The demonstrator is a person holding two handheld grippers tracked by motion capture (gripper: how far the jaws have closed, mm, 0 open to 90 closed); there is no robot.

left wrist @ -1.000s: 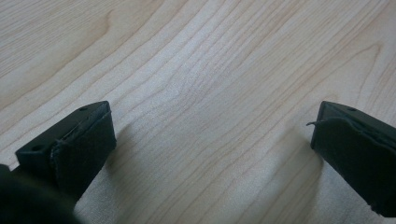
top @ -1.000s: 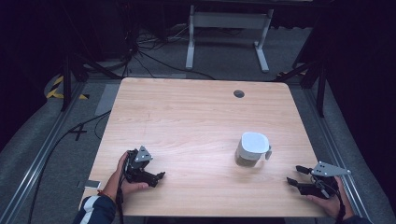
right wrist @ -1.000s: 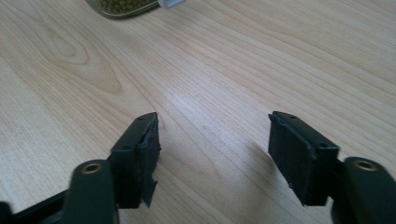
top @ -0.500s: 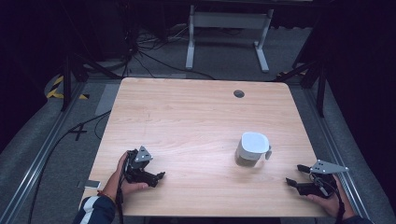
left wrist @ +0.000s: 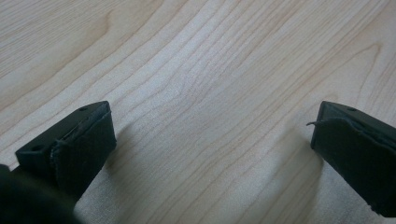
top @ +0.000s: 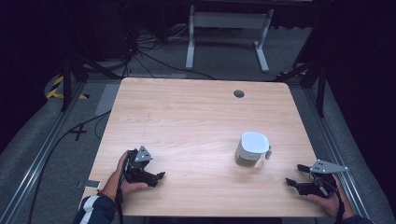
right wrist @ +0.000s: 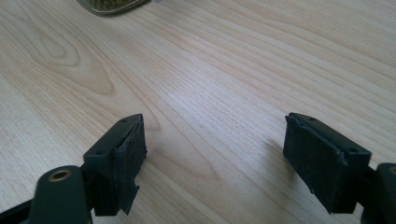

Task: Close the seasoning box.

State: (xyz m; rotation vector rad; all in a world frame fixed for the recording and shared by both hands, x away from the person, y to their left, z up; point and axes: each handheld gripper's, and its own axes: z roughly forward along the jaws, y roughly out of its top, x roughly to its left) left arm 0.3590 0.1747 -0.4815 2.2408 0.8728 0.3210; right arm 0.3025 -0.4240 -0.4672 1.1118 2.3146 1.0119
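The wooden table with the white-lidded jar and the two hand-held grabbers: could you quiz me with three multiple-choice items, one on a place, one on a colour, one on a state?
1. Where does the white-lidded glass jar stand on the light wooden table?
A. nearer the right gripper
B. nearer the left gripper
C. at the far edge

2. What colour is the jar's lid?
A. red
B. white
C. black

3. How do the left gripper's fingers stand?
A. shut together
B. clamped on the jar
C. apart, with bare wood between

Answers: 1 A, the jar sits right of centre, close to the right gripper; 2 B, the high view shows a white top; 3 C, the left gripper shows only tabletop between its fingers.
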